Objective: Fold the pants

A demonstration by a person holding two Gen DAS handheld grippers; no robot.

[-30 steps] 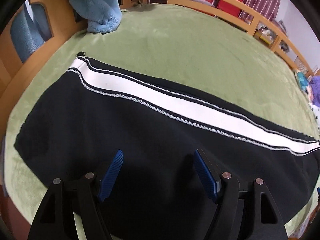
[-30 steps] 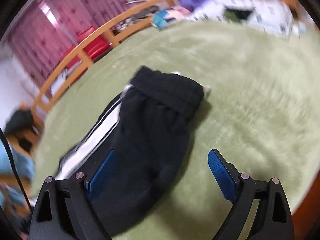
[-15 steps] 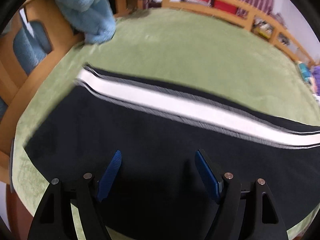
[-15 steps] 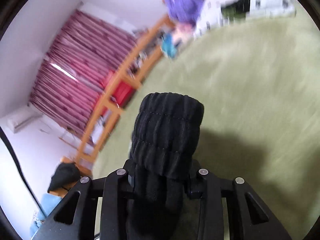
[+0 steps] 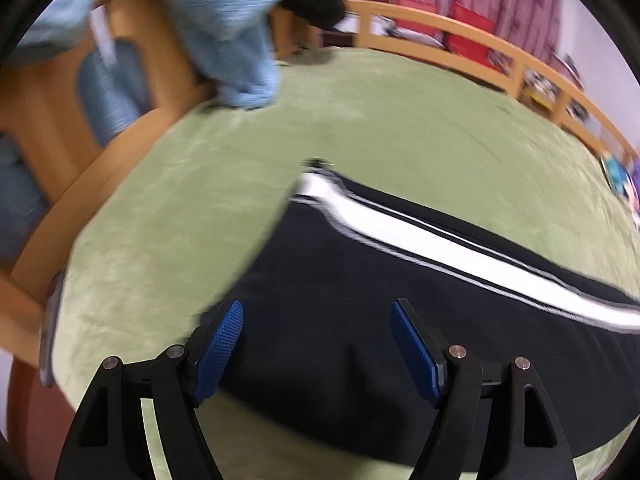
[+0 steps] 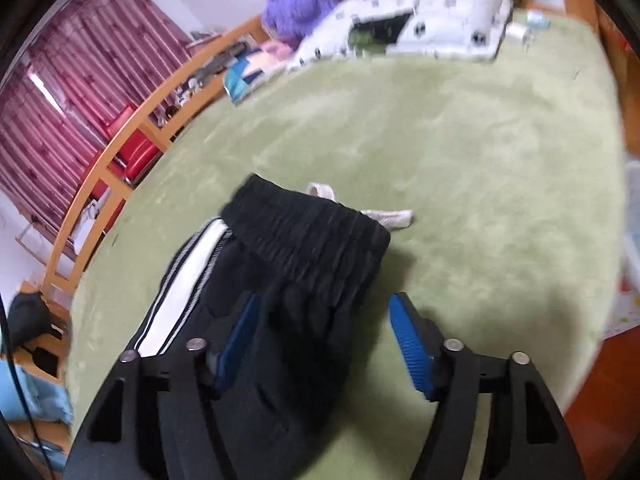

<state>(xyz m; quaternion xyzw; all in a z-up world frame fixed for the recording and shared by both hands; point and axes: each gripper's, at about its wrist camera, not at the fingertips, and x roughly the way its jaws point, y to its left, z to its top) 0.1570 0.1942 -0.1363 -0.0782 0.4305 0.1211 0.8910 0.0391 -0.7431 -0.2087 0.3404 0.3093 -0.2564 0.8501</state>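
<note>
left wrist view: my left tool [image 5: 316,344] hangs spread over the cuff end of the pants [image 5: 360,320], its blue fingers [image 5: 218,344] wide apart with nothing between them. the pants lie flat and lengthwise on the green blanket [image 5: 360,120] of the bed, one leg stacked on the other, so the white side stripe [image 5: 440,240] runs along the far edge. i judge the tool sits here because the hem [image 5: 260,252] is the natural corner to lift for a fold toward the waist. motion blur softens the hem, so its exact edge is uncertain.

right wrist view: my right tool [image 6: 324,340] is likewise spread, holding nothing, placed over the waist end. the ribbed waistband [image 6: 312,228] lies bunched and slightly raised just ahead of the fingers, with a pale drawstring [image 6: 384,216] poking out beyond it onto the blanket. i judge this placement pins or frames the waist while the other end travels.

the wooden bed rail [image 6: 132,128] borders the blanket on the far side; a blue towel [image 5: 236,40] hangs over the footboard, well apart from the pants. the fold across the length looks not yet made.
</note>
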